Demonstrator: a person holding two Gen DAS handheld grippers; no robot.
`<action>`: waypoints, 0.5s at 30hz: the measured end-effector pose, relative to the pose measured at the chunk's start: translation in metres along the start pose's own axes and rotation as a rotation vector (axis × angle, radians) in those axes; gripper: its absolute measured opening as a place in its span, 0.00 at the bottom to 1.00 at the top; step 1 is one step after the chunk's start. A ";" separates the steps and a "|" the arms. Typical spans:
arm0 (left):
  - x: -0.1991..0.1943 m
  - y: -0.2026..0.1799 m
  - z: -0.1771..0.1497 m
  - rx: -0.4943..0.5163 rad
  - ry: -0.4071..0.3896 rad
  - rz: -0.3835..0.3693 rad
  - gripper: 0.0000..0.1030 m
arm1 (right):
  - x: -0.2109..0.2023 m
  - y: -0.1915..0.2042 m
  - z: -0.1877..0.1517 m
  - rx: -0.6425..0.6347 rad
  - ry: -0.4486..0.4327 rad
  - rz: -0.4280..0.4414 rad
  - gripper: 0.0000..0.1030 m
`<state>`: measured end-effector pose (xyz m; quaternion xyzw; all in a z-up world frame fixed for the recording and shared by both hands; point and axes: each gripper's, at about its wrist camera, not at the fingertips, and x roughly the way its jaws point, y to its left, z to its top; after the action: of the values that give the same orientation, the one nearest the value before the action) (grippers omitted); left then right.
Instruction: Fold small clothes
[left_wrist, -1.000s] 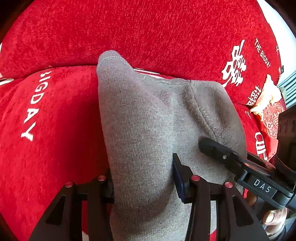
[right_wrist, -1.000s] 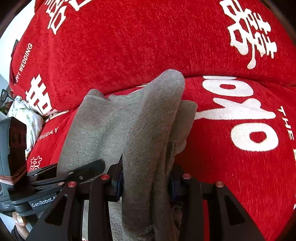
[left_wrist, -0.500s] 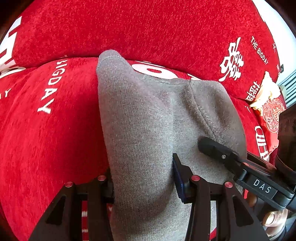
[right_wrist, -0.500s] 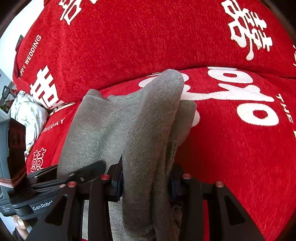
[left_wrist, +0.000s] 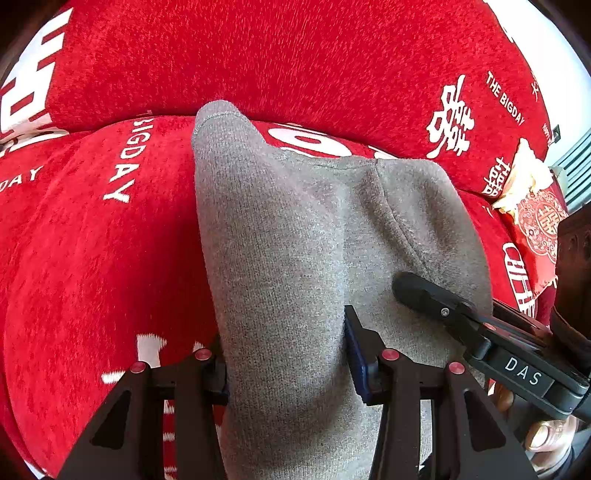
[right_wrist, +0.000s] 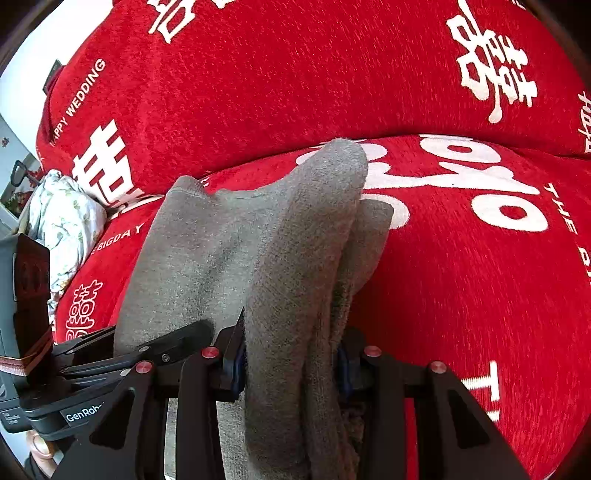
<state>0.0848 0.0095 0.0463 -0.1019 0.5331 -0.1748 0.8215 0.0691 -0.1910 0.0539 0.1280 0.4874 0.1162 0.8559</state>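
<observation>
The grey garment (left_wrist: 280, 266) hides both pairs of fingertips (lower edge cut off). The left gripper (left_wrist: 286, 354) and right gripper (right_wrist: 291, 362) each pinch it above the red sofa cover (left_wrist: 92, 258), whose lettering has shifted.

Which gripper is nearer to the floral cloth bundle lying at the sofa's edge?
Left. The left gripper sits on the same side as the floral cloth bundle; the right gripper, gripping the grey garment, is farther across.

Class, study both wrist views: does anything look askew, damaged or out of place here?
Nothing stands out. The grey knit garment is bunched, uneven, in the left gripper and right gripper above the red sofa cover. No damage shows.
</observation>
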 end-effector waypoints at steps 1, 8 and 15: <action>-0.002 0.000 -0.002 0.001 -0.002 0.000 0.47 | -0.002 0.001 -0.002 0.000 -0.001 0.000 0.39; -0.016 0.002 -0.020 0.008 -0.014 0.001 0.47 | -0.013 0.013 -0.019 -0.005 -0.010 0.002 0.39; -0.033 0.002 -0.040 0.019 -0.031 0.016 0.47 | -0.026 0.026 -0.036 -0.022 -0.024 0.014 0.39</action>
<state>0.0363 0.0253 0.0570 -0.0927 0.5193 -0.1718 0.8320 0.0234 -0.1711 0.0659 0.1236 0.4749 0.1260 0.8621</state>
